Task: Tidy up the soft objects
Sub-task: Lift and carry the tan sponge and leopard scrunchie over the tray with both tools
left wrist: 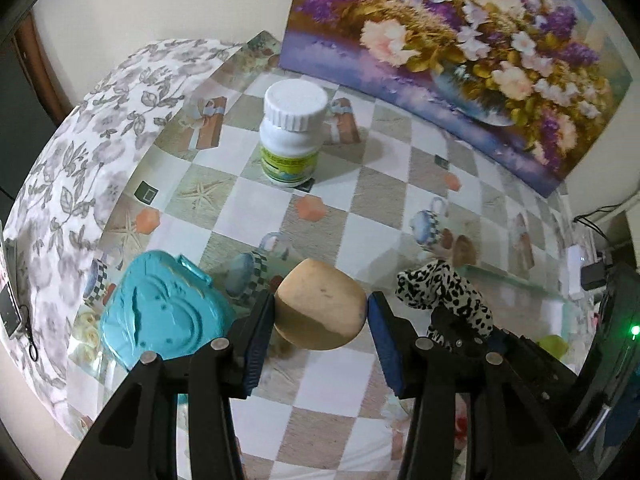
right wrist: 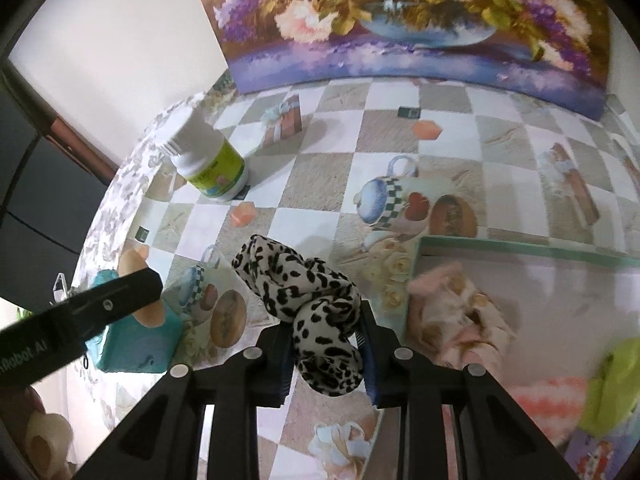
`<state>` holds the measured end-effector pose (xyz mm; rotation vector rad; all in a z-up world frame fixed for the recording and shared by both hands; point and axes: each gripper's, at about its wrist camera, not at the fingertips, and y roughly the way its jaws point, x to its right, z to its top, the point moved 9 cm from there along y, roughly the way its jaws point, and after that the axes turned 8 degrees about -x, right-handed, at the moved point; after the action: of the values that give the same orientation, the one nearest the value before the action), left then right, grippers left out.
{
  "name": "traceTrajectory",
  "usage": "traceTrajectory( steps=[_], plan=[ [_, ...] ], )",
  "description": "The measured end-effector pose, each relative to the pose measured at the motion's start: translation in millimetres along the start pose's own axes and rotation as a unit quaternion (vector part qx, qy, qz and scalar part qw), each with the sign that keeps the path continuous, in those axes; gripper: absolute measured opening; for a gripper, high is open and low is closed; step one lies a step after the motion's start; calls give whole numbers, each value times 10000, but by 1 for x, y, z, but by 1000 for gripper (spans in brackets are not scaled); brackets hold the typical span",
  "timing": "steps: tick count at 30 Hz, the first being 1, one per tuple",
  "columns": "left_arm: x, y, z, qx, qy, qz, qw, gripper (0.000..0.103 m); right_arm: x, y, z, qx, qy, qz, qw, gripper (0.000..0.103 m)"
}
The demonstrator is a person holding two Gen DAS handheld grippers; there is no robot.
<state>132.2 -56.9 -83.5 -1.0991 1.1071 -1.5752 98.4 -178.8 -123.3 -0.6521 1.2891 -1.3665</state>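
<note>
Two tongs are busy, each w/ something soft in it. Left tongs [left wrist: 320, 312] are clamped on a round tan sponge ball [left wrist: 320, 304], pads pressing both sides, held just above the surface [left wrist: 400, 216]. Right tongs [right wrist: 326, 344] are clamped on a spotted black & white scrunchie [right wrist: 308, 300]; part of it sticks out past the tips toward the far side.

A teal heart box [left wrist: 160, 312] sits on the near left, just beside the left tongs. Far left stands a white pill bottle [left wrist: 291, 132] w/ a green label, upright, well apart from the ball. A big flower painting [left wrist: 460, 48] leans on the wall at the far edge. The surface has a checked cloth w/ cups and shells printed on it.

On the near right lies a green-rimmed tray [right wrist: 520, 250]. Inside it is a pink fluffy thing [right wrist: 456, 316], blurry, can't tell what exactly. A lime green soft thing [right wrist: 612, 388] and a coral fuzzy thing [right wrist: 548, 404] are at the near right too, also blurry. The scrunchie is left of the tray, not in it.
</note>
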Motion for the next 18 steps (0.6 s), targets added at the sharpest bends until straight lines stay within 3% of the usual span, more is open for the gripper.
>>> traceTrajectory(
  steps=[10, 18],
  plan=[
    [-1, -35, -20, 405, -8, -245, 9989, 49, 8, -37, -16, 284, 221, -103, 9993, 29],
    [-2, -45, -43, 493, -116, -433, 9978, 49, 4, -76, -34, 654, 270, -147, 9974, 29]
  ],
)
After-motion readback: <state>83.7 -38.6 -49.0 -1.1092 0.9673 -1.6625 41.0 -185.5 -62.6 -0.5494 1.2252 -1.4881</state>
